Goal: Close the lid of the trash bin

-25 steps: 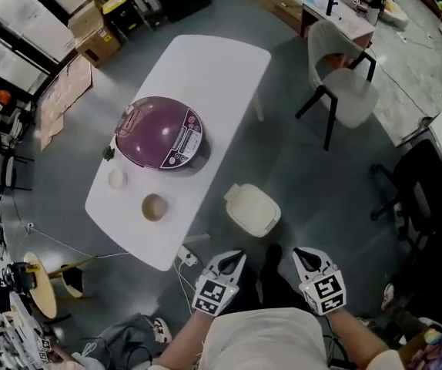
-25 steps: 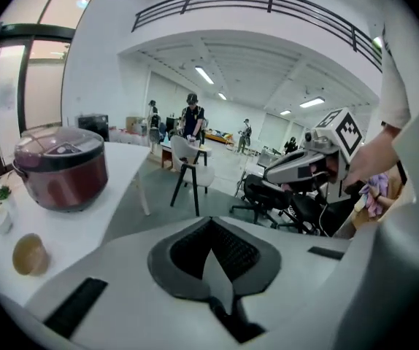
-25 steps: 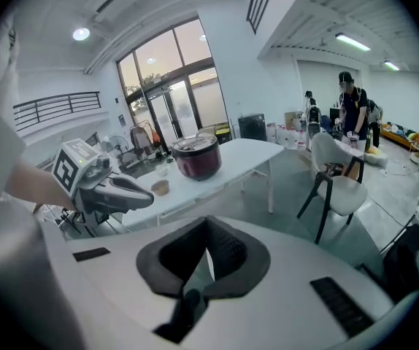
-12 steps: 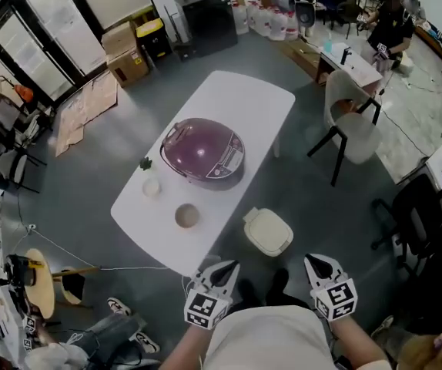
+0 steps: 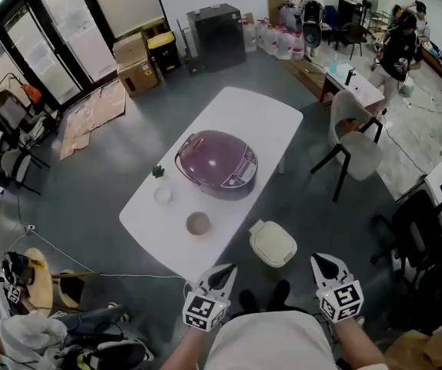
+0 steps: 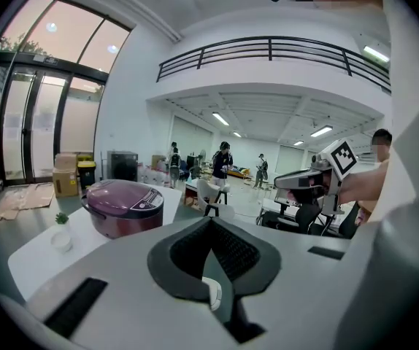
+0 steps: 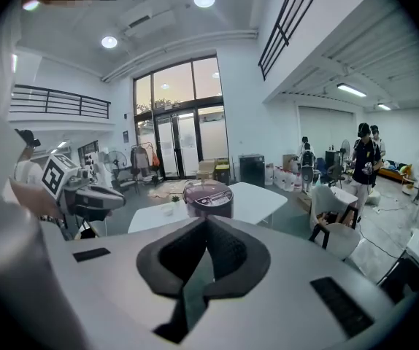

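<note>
Cream trash bin, closed, upright

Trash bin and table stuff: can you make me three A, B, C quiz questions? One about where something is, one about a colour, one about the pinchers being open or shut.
1. Where is the trash bin? A) on a chair B) on the floor beside the table C) on a shelf
2. What colour is the cooker? A) purple B) green C) yellow
3. How are the left gripper and right gripper? A) wide open B) shut, empty C) holding a bowl
Answers: B, it stands on the grey floor; A, its lid is purple; B, both jaw pairs are together with nothing between.
</note>
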`<state>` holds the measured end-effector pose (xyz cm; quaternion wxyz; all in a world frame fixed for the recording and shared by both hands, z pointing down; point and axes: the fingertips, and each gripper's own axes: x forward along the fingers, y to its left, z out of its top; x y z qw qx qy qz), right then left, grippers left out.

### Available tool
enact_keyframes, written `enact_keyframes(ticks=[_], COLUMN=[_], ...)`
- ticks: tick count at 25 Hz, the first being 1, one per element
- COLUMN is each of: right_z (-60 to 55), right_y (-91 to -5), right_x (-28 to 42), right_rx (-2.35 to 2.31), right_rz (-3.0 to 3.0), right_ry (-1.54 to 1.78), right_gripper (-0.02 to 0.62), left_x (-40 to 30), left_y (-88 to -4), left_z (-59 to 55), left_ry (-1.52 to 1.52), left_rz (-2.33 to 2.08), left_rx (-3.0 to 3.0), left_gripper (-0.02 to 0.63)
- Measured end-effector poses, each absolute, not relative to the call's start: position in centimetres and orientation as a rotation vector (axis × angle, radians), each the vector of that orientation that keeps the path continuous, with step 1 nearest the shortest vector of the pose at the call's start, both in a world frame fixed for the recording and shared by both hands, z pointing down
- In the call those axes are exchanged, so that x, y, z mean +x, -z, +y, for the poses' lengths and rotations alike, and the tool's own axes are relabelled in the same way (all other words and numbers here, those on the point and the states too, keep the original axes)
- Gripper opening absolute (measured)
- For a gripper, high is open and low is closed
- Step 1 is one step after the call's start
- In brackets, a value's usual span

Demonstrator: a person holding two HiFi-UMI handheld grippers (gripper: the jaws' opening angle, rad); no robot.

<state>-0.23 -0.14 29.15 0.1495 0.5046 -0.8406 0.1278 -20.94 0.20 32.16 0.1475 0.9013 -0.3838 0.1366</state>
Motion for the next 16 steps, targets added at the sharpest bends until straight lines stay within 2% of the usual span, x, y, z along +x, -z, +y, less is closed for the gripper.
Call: enact_keyframes(ticks=[16], right_z=[-1.3], right_y=[-27.9], right_x=[-0.3], right_rx=[1.43], right_rz=[-2.438], right_ry=[-0.303], right_gripper=[0.012], left_x=[-22.0], left_y=[-32.3], left_z=[-1.5], left_ry=[-0.354], left_rz=[-1.181], left_rx=[2.538], left_gripper=[0.015])
